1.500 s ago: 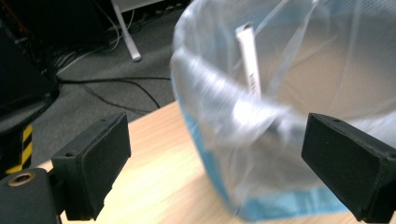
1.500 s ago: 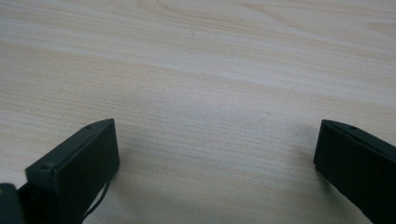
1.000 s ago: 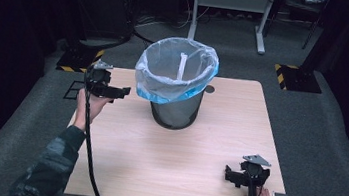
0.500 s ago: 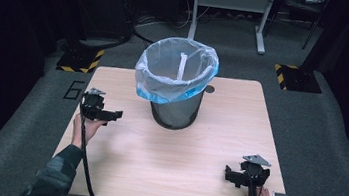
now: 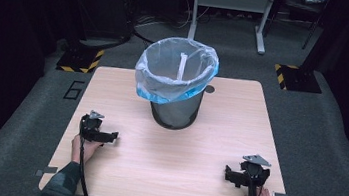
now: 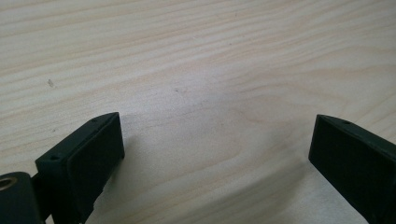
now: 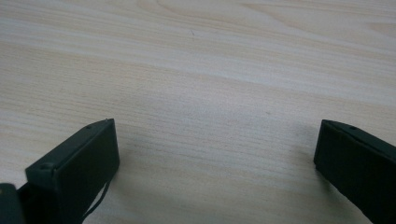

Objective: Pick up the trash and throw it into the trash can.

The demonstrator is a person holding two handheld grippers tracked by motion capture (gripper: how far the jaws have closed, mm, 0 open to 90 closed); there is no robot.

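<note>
A dark mesh waste bin (image 5: 176, 109) lined with a clear and blue plastic bag (image 5: 175, 73) stands on the far middle of the light wooden table (image 5: 169, 163). My left gripper (image 5: 110, 136) rests on the table near its left edge, open, with bare wood between its jaws (image 6: 215, 135). My right gripper (image 5: 229, 174) lies near the front right corner, also open, with nothing between its jaws (image 7: 215, 140). A hand holds each gripper from the near side.
A small round hole (image 5: 209, 88) sits in the tabletop behind the bin. Metal frame legs (image 5: 261, 33) and yellow-black striped floor plates (image 5: 291, 74) stand on the grey carpet beyond the table. A black cable (image 5: 81, 172) trails from the left gripper over the front edge.
My left gripper has come down and toward the near side, from beside the bin at the table's far left to the tabletop nearer the front. The right gripper has stayed still.
</note>
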